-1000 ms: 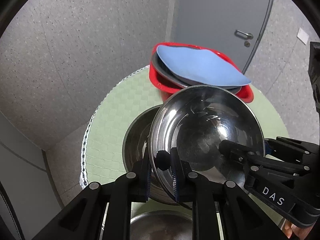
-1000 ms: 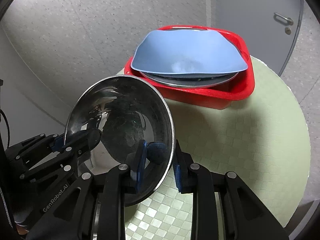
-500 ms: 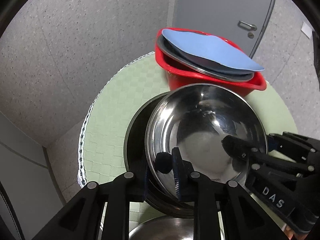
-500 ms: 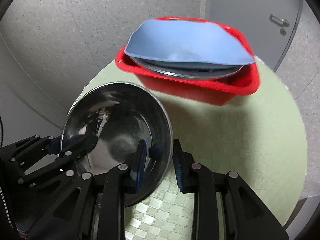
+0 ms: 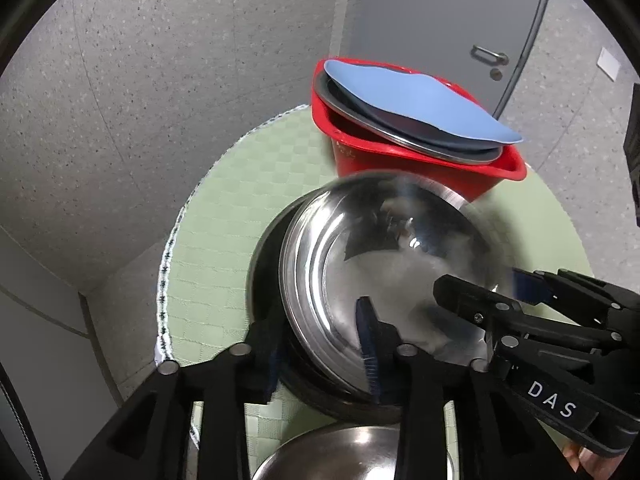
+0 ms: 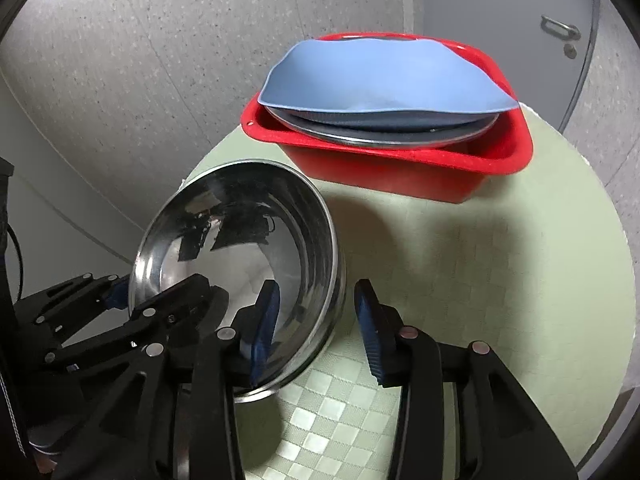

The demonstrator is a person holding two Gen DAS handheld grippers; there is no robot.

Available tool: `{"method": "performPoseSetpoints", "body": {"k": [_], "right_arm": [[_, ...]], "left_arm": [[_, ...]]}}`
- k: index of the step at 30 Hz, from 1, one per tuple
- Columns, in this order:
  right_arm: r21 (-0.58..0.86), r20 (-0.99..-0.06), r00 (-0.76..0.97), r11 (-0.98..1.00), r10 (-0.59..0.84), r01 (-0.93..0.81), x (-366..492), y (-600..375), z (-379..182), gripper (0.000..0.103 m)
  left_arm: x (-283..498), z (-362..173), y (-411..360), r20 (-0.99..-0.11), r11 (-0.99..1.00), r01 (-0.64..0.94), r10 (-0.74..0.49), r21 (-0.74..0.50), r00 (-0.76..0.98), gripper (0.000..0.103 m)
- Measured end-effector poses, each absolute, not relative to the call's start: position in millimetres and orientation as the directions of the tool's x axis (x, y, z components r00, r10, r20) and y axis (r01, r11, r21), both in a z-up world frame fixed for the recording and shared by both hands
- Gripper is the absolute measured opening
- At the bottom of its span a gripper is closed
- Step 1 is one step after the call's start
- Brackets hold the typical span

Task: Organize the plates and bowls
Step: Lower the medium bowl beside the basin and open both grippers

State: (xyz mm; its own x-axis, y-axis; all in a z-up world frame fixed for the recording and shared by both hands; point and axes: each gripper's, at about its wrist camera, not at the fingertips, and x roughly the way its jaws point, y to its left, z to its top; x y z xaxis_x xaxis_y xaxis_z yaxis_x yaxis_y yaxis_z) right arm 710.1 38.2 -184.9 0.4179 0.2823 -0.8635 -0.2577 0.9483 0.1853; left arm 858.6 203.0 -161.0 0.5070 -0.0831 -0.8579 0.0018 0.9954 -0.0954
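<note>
A shiny steel bowl (image 5: 400,264) sits nested in a darker steel bowl (image 5: 266,276) on the round green mat; the shiny bowl also shows in the right wrist view (image 6: 240,248). My left gripper (image 5: 320,348) is open, its jaws straddling the bowls' near rim. My right gripper (image 6: 316,326) is open, its jaws either side of the rim's right edge; it also shows in the left wrist view (image 5: 492,292). A red tub (image 6: 400,168) at the back holds a steel plate (image 6: 380,136) and a blue plate (image 6: 380,80).
Another steel bowl (image 5: 352,456) lies at the near edge below my left gripper. The green checked mat (image 6: 500,280) covers a small round table, with grey floor beyond its edge. A grey door (image 5: 440,8) stands behind.
The shiny bowl went from held tilted above the table down into the darker bowl. Both grippers, shut on its rim before, have opened and let it go.
</note>
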Motion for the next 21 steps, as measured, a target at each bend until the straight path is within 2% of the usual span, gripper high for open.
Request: {"method": "performPoseSetpoints", "body": {"k": [4,8,11,12,21], "right_arm": [[0.215,-0.856,0.419,0.946,0.303,-0.244,703.6,32.6,-183.6,0.046],[0.229,-0.842,0.438,0.944,0.314,-0.237,691.6,28.9,-176.4,0.047],[0.228,-0.824,0.465,0.941,0.322,-0.248,676.6,26.2,-164.6,0.054],[0.226,-0.82,0.473,0.941,0.323,-0.253,672.3,25.6,-160.9,0.056],[0.256,-0.821,0.424,0.91,0.383,-0.327,632.2,27.6,-165.8,0.058]], "left_arm": [[848.5,-156.0,204.2,-0.849,0.993,0.006,-0.101,-0.114,0.519,0.038],[834.0,-148.6,206.3,-0.836,0.992,0.01,-0.108,-0.122,0.537,0.039],[811.8,-134.5,212.1,-0.806,0.993,-0.036,-0.074,-0.117,0.588,0.064],[806.8,-132.4,213.5,-0.798,0.992,-0.037,-0.074,-0.12,0.597,0.067],[743.3,-143.9,243.8,-0.808,0.976,-0.183,0.014,-0.116,0.589,0.067]]}}
